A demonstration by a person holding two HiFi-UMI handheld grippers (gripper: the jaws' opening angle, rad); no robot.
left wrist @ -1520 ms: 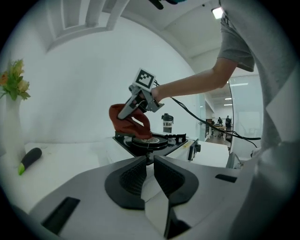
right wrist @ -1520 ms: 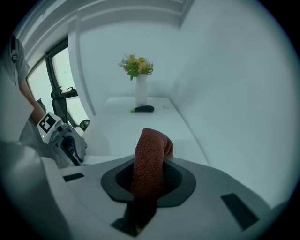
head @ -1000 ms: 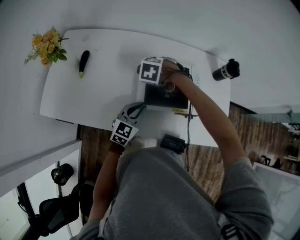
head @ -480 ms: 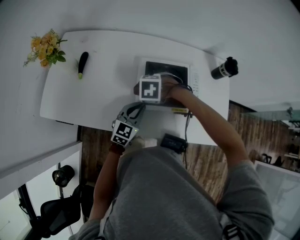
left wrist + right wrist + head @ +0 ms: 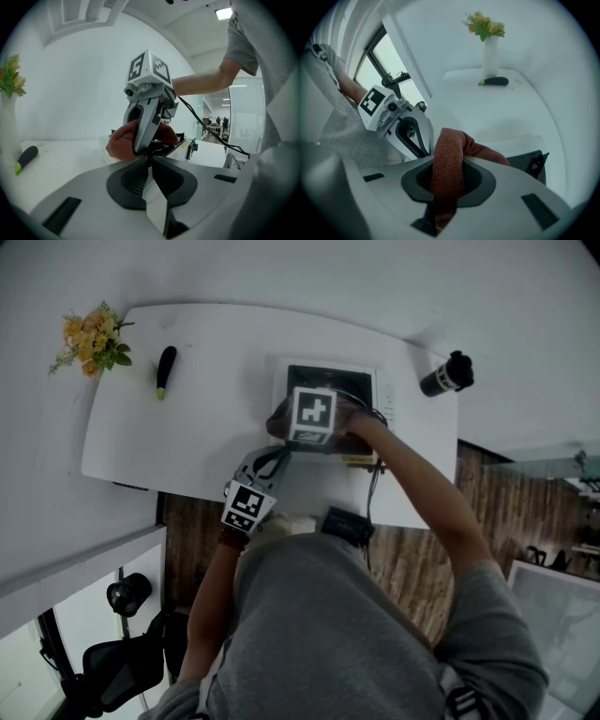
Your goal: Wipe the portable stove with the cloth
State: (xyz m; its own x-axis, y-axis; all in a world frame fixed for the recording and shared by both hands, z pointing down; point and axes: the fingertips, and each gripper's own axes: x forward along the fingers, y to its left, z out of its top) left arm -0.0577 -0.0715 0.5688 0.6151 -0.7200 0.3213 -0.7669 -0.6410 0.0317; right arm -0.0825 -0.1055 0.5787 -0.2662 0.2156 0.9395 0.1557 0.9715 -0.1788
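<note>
just dragged rust cloth (image 5: 447, 159), pinched in right gripper (image 5: 138, 149), to portable stove's (image 5: 349, 381) near edge, mid-wipe; left gripper (image 5: 151, 162) pressed together, empty.

White table (image 5: 141, 427) (wood floor (image 5: 506, 493) below)

Rust-red cloth (image 5: 447, 164), bunched, lies against the portable stove's (image 5: 337, 379) near-left corner; stove white-cased, black-topped, level.

White table (image 5: 187, 442) w/ portable stove (image 5: 330, 378), flowers (image 5: 91, 334), dark veg (image 5: 165, 369).
</note>
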